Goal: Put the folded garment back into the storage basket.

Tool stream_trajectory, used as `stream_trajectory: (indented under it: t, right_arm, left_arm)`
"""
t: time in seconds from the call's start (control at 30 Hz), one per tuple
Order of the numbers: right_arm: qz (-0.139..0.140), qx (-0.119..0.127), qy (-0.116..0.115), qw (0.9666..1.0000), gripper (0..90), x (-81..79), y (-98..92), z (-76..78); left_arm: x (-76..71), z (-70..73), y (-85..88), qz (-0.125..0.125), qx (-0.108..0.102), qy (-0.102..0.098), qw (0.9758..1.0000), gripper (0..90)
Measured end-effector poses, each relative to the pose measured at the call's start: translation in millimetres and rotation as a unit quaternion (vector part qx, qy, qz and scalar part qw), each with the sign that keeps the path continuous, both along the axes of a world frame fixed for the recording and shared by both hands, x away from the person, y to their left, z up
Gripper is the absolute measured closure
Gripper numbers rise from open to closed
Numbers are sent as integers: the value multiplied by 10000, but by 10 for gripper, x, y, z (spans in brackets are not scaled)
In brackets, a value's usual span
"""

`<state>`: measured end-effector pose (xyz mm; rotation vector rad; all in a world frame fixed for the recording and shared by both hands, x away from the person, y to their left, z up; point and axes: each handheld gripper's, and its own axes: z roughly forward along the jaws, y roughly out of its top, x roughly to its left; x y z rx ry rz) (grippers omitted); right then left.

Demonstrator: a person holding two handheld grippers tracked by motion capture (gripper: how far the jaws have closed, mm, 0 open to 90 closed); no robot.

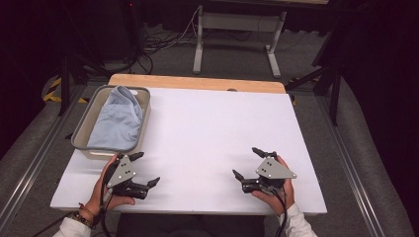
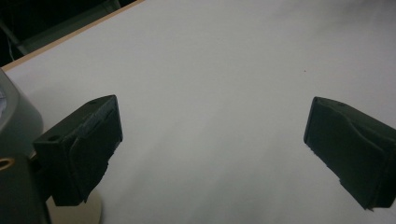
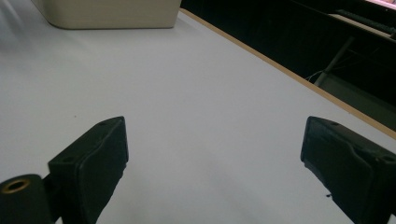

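Observation:
A light blue cloth (image 1: pixel 117 118) lies crumpled in a grey bin (image 1: pixel 82 127) at the back left of the white table (image 1: pixel 207 128). My left gripper (image 1: pixel 146 169) rests near the front left of the table, just in front of the bin, held open with nothing between its jaws. In the left gripper view the gripper (image 2: pixel 212 140) spans bare tabletop, and the bin's corner (image 2: pixel 14 121) shows at the left edge. My right gripper (image 1: pixel 246 162) sits at the front right, also open and empty. Seen in the right gripper view, this gripper (image 3: pixel 215 154) faces the bin (image 3: pixel 107 14) far off.
The table's wooden edge (image 1: pixel 197 83) runs along the back. Beyond it stand a white metal frame (image 1: pixel 237 29), cables on the floor and dark stands. Bare white tabletop lies between the two grippers.

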<state>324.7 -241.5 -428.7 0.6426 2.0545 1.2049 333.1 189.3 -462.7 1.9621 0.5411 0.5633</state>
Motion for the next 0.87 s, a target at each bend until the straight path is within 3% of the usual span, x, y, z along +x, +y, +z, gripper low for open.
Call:
stream_trajectory:
  t: [0.87]
  right_arm:
    - [12, -97, 46, 9999, 80, 9, -9, -22]
  left_arm:
    - [22, -15, -62, -63, 97, 53, 9999, 51]
